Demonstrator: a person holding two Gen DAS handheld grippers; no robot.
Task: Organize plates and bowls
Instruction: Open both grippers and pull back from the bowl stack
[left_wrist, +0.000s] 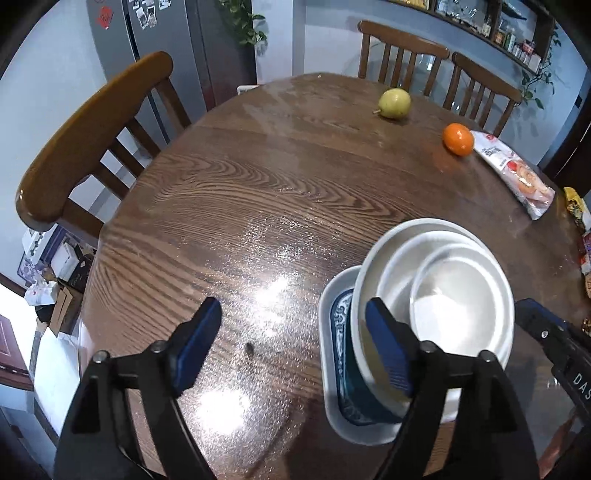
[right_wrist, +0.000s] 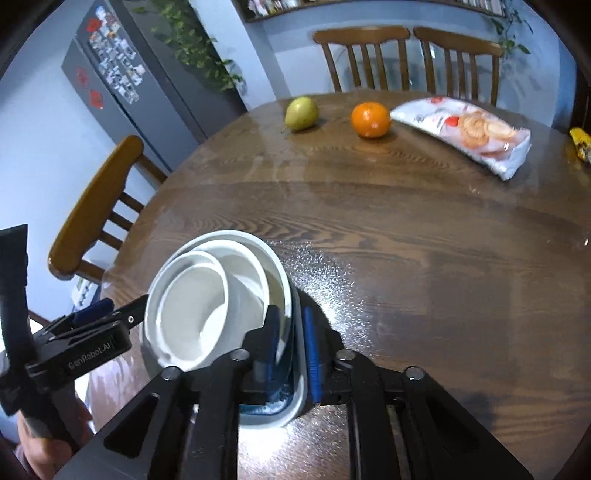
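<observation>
On the left, the left gripper (left_wrist: 291, 343) hangs with its jaws spread wide and nothing between them, one finger over bare wood and the other over the near rim of the stack. The stack itself is the business: three white bowls (left_wrist: 436, 295) nested one inside another and tipped, leaning on a rectangular plate with a blue pattern (left_wrist: 338, 354) that sits near the tabletop's (left_wrist: 258, 192) front edge. The right gripper (right_wrist: 291, 343) has its jaws closed on that plate's right-hand wall, one finger inside, one outside. I'd judge the stacking is mostly done and the pile is now being carried or set in place. The next move calls for keeping the plate level, since the tilted bowls could slide, and perhaps the left jaws steadying the outer bowl's rim. Beyond the stack the wood lies open toward the pear (right_wrist: 301, 113), the orange (right_wrist: 370, 120) and the biscuit packet (right_wrist: 465, 131), all well apart. The front edge is close, so pushing inward seems safer.
</observation>
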